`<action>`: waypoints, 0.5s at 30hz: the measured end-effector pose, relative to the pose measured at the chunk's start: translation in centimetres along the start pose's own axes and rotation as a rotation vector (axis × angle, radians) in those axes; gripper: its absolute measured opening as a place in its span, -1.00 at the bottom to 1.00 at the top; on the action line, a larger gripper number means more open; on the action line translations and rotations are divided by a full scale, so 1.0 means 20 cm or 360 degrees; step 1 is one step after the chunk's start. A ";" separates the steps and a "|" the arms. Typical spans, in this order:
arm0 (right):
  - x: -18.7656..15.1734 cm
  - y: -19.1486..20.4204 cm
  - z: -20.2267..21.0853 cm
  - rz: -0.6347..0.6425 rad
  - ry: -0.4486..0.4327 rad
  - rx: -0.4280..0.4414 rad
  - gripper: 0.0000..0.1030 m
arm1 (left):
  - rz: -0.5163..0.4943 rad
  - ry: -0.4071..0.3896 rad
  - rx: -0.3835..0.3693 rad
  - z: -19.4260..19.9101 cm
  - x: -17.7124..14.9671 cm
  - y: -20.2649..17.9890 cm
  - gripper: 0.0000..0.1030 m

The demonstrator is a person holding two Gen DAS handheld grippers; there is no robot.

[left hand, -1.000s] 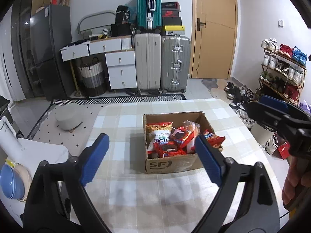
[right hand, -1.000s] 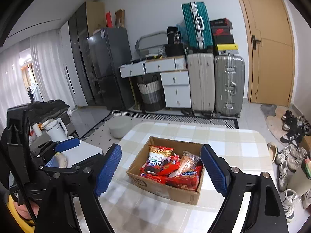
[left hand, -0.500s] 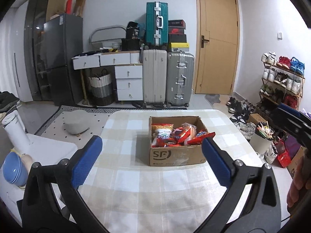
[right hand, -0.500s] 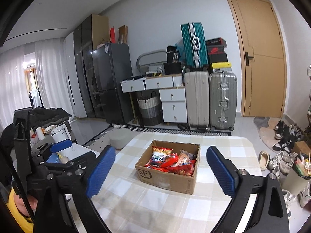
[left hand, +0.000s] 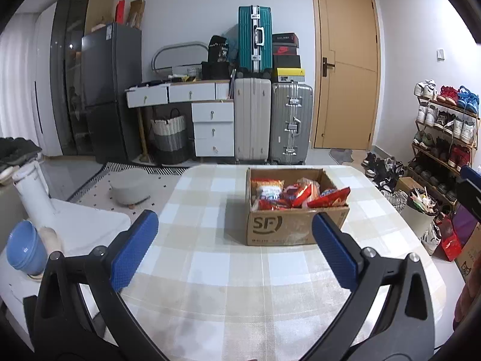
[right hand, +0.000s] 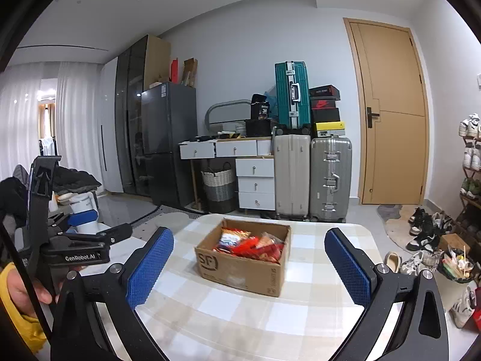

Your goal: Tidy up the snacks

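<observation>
Bowl [left hand: 22, 248], blue, is sitting at the far left on a white side surface, well apart from the work. Left claw [left hand: 234, 249] is hovering over the near part of the bench [left hand: 210, 270], its blue pads spread wide and pinching nothing. Right of centre on the checked cloth, the box [left hand: 296, 207] is standing open-topped, and the snacks [left hand: 297, 194] are lying heaped inside it, a few red packets poking above the rim. Right claw [right hand: 249, 266] is hanging further to the right, likewise spread wide and empty, with the box [right hand: 243, 255] showing between its pads but well beyond them.

The snacks are looking like sealed foil and plastic bags, so they are probably light, soft, slick and easy to crush. A gentle pinch on a crimped top edge or a corner seems the safest hold, not a squeeze across the puffed middle. The cardboard box is stiff enough to steady by a wall.

How many packets are lying under the top layer is hidden by the box walls. Labels are too small to read. From the left wrist the right claw is cut off at the picture's right edge, only a dark part and a blue tip showing.
</observation>
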State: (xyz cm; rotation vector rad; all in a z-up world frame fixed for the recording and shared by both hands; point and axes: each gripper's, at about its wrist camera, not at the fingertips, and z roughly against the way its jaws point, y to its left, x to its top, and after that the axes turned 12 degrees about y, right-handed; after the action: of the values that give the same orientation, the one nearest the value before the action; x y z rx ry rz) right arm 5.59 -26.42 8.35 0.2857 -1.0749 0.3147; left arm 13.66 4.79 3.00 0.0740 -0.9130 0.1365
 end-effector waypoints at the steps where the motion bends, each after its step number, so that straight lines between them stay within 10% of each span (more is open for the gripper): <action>1: -0.03 0.00 -0.02 0.0007 0.0003 -0.0006 0.99 | 0.0005 0.0006 -0.0006 -0.03 -0.01 0.00 0.98; 15: -0.38 -0.15 -0.42 0.0072 -0.0021 -0.0133 0.99 | -0.0003 0.0020 -0.0002 -0.67 -0.26 0.00 0.98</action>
State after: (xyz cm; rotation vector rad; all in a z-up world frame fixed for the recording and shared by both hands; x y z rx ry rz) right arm 10.16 -26.81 -2.36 0.1891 -1.1058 0.3080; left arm 21.01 5.96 -9.28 0.0730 -0.9006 0.1343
